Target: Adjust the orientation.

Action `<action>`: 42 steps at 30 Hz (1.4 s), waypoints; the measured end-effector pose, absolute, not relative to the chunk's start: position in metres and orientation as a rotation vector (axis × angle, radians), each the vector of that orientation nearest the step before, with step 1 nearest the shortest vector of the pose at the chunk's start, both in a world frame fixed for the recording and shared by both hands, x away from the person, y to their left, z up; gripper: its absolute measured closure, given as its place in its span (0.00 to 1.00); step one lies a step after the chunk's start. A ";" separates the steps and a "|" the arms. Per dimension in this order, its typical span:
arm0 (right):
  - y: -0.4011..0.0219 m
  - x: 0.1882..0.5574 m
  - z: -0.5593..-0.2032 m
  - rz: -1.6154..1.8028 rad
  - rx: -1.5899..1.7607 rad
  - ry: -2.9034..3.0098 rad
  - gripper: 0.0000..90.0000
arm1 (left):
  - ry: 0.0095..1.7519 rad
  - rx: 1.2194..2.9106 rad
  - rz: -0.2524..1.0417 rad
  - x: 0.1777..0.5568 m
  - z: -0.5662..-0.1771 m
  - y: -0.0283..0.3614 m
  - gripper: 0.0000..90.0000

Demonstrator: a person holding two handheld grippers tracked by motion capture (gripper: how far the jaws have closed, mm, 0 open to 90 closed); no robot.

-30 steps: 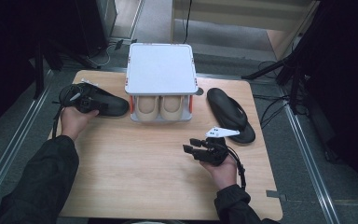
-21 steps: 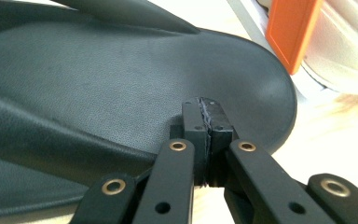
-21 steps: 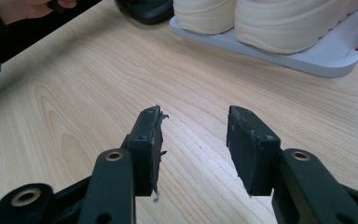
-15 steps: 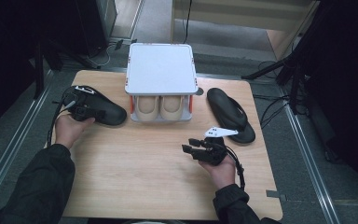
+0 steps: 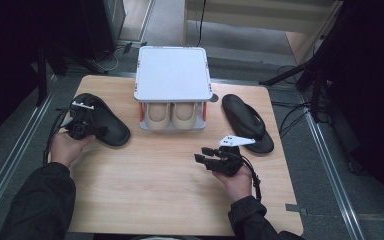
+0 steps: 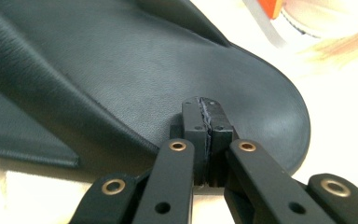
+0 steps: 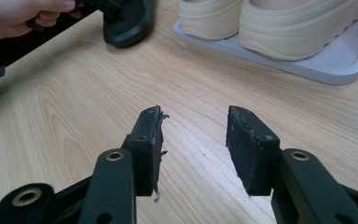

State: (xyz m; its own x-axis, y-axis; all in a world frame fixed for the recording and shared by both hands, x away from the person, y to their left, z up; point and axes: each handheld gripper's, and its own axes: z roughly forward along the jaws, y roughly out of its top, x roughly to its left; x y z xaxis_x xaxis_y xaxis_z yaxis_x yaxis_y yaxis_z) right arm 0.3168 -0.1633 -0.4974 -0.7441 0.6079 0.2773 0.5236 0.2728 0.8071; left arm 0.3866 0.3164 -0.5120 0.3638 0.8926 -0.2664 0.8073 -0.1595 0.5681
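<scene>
High view: the left gripper (image 5: 82, 125), pinching the left black sandal (image 5: 102, 125), has slid it toward the shoe rack (image 5: 172, 80). Left gripper view: jaws clamped on the sandal's (image 6: 168, 79) sole edge. Right gripper view: the right gripper (image 7: 193, 135) hovers, jaws wide and empty, over the table (image 7: 74, 116).

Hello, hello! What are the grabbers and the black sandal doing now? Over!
Left gripper shut, on the left black sandal. Right gripper open, empty, over bare table. Shoe rack beside the sandal; nothing blocking.
</scene>
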 end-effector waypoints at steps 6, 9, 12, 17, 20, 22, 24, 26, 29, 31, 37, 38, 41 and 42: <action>-0.162 0.319 -0.495 1.481 1.080 2.445 0.63 | 1.483 1.980 0.160 0.375 -0.512 0.325 1.00; -0.160 0.320 -0.495 1.481 1.080 2.450 0.63 | 1.487 1.970 0.163 0.372 -0.513 0.328 1.00; -0.159 0.321 -0.495 1.481 1.074 2.456 0.63 | 1.486 1.950 0.149 0.371 -0.512 0.328 0.99; -0.156 0.322 -0.496 1.479 1.070 2.466 0.63 | 1.477 1.943 0.181 0.368 -0.499 0.329 0.84; -0.156 0.322 -0.497 1.473 1.069 2.471 0.63 | 1.477 1.873 0.190 0.366 -0.490 0.336 0.73; -0.156 0.322 -0.497 1.470 1.072 2.471 0.63 | 1.484 1.855 0.229 0.365 -0.487 0.340 0.67; -0.157 0.322 -0.497 1.471 1.073 2.471 0.63 | 1.498 1.840 0.257 0.365 -0.486 0.344 0.65; -0.158 0.322 -0.497 1.470 1.074 2.467 0.63 | 1.510 1.829 0.268 0.365 -0.486 0.347 0.62; -0.158 0.323 -0.497 1.468 1.081 2.464 0.63 | 1.527 1.804 0.276 0.367 -0.487 0.354 0.57; -0.158 0.322 -0.497 1.465 1.088 2.468 0.63 | 1.541 1.810 0.290 0.369 -0.488 0.357 0.55; -0.160 0.320 -0.497 1.459 1.081 2.461 0.63 | 1.561 1.812 0.308 0.375 -0.492 0.361 0.52; -0.161 0.320 -0.498 1.456 1.088 2.461 0.63 | 1.559 1.804 0.308 0.377 -0.493 0.361 0.52; -0.164 0.318 -0.498 1.453 1.097 2.454 0.63 | 1.570 1.795 0.297 0.382 -0.495 0.362 0.52; -0.164 0.318 -0.498 1.451 1.100 2.451 0.63 | 1.574 1.793 0.298 0.384 -0.496 0.362 0.52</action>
